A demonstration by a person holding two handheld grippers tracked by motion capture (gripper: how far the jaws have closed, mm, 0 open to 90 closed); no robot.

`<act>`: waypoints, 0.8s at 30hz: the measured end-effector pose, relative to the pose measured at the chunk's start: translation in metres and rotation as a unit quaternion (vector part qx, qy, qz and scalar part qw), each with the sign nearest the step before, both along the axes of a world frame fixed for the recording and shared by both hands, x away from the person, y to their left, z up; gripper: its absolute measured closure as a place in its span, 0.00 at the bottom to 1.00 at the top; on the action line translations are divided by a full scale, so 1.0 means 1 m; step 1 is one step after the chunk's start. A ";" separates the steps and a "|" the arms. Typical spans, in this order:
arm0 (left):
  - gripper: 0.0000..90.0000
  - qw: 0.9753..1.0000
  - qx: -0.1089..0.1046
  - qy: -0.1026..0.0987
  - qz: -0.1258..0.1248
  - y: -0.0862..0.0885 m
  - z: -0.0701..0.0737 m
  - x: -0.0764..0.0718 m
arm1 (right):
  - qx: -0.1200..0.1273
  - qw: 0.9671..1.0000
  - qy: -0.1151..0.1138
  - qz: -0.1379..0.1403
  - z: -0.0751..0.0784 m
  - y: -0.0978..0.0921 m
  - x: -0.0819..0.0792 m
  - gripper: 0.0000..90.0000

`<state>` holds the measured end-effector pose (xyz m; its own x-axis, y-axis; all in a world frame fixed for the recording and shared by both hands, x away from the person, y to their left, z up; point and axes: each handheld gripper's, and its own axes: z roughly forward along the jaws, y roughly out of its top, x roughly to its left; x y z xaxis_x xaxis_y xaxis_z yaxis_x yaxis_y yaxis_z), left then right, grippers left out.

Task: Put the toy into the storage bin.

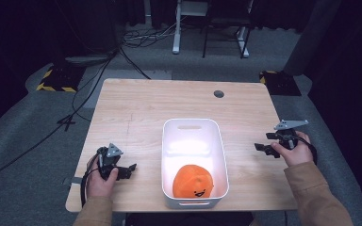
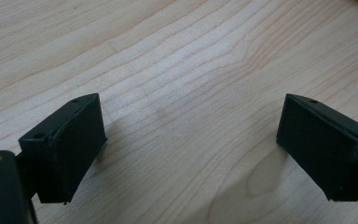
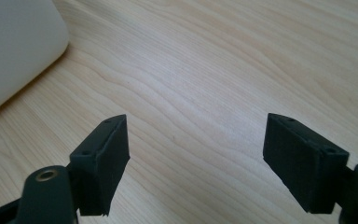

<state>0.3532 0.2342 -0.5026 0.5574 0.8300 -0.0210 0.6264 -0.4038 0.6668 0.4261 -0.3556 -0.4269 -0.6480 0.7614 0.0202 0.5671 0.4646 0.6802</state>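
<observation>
An orange plush toy point(image 1: 193, 181) with a small face lies in the near end of a white bin point(image 1: 171, 141) at the middle of the wooden table. My left gripper point(image 1: 129, 170) rests low at the table's near left, left of the bin, open with bare wood between its jaws point(image 2: 191, 135). My right gripper point(image 1: 264, 149) is held right of the bin, open over bare wood point(image 3: 196, 144). In the right gripper view the bin's white corner point(image 3: 14, 42) shows at the upper left.
The table point(image 1: 136, 108) has a round grommet hole point(image 1: 218, 93) near its far edge. Cables point(image 1: 89, 84) run across the grey floor at the left. A desk frame point(image 1: 176, 33) and chair legs point(image 1: 226, 40) stand beyond the table.
</observation>
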 end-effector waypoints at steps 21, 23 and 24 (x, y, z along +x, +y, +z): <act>0.09 1.000 0.000 0.000 0.000 0.000 0.000 0.000 | -0.017 0.999 -0.029 -0.007 -0.055 -0.018 -0.026 0.26; 0.09 1.000 0.000 0.000 0.000 0.000 0.000 0.000 | -0.016 0.999 -0.031 -0.004 -0.058 -0.017 -0.028 0.26; 0.09 1.000 0.000 0.000 0.000 0.000 0.000 0.000 | -0.012 0.999 -0.032 -0.004 -0.060 -0.016 -0.029 0.26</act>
<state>0.3532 0.2341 -0.5026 0.5571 0.8302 -0.0211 0.6264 -0.4035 0.6669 0.3976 -0.3719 -0.4870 -0.6417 0.7659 -0.0404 0.5260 0.4778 0.7035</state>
